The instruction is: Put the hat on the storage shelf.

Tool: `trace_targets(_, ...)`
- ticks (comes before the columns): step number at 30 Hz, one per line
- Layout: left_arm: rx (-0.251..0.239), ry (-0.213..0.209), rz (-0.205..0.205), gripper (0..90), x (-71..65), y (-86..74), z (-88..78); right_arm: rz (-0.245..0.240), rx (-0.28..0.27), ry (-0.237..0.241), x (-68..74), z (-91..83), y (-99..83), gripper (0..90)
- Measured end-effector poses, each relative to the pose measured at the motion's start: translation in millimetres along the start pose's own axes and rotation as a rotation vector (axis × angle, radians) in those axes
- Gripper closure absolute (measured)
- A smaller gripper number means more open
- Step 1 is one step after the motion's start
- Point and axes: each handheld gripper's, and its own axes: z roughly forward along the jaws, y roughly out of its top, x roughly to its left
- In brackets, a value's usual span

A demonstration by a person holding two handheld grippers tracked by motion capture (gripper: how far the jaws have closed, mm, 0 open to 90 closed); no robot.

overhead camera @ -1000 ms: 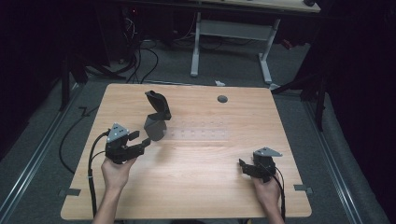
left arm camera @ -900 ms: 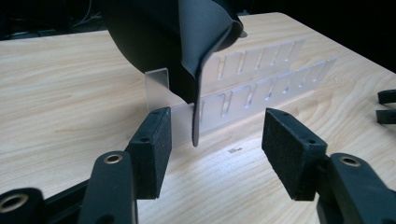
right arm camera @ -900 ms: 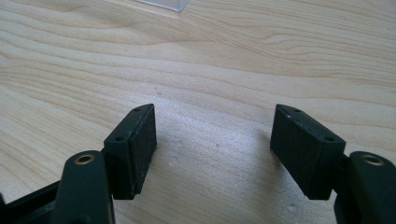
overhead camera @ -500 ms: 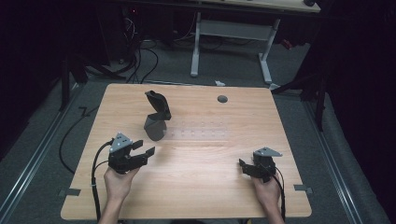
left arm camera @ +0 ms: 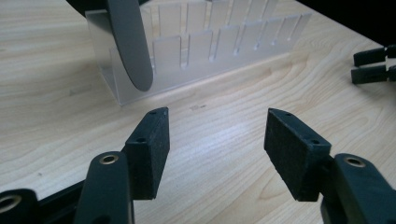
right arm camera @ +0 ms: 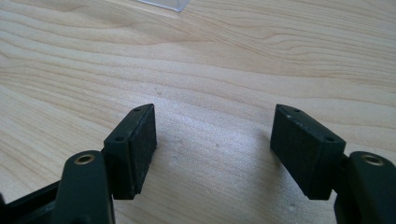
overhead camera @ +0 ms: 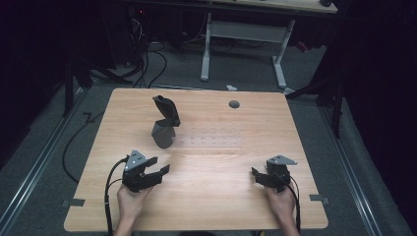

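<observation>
Wooden table [overhead camera: 211, 196], clear slotted rack [left arm camera: 205, 51], both claws agape, empty.

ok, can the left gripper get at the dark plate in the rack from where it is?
Probably yes. The left gripper is open, facing the plate in the clear rack, with bare table between.

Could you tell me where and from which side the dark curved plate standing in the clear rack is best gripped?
Grip the dark curved plate on its free edge above the clear slotted rack, coming from above or the open near side. It stands on edge in an end slot, so its thin faces suit the left tongs, open, closing across its thickness, probably.
</observation>
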Motion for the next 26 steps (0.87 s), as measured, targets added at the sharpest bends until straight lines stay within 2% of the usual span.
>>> trace_targets(5,0.025,0.033,0.040,39.7,2.9,-16.2,6.0,0.000,0.000,0.000,0.0,0.0,0.0,31.7)
trace_targets(7,0.019,0.060,0.092,39.4,4.7,-26.4,9.6,0.000,0.000,0.000,0.0,0.0,0.0,31.7)
trace_targets(17,0.105,0.164,0.209,36.1,13.8,-56.0,28.3,0.000,0.000,0.000,0.1,0.0,0.0,31.7)
trace_targets(18,0.103,0.155,0.192,33.8,14.6,-56.4,28.2,0.000,0.000,0.000,0.0,0.0,0.0,31.7)
trace_targets(20,0.109,0.164,0.158,33.2,16.1,-54.7,28.2,0.000,0.000,0.000,0.1,0.0,0.0,31.7)
trace_targets(26,0.111,0.162,0.154,30.6,16.3,-54.7,28.5,0.000,0.000,0.000,0.1,0.0,-0.1,31.7)
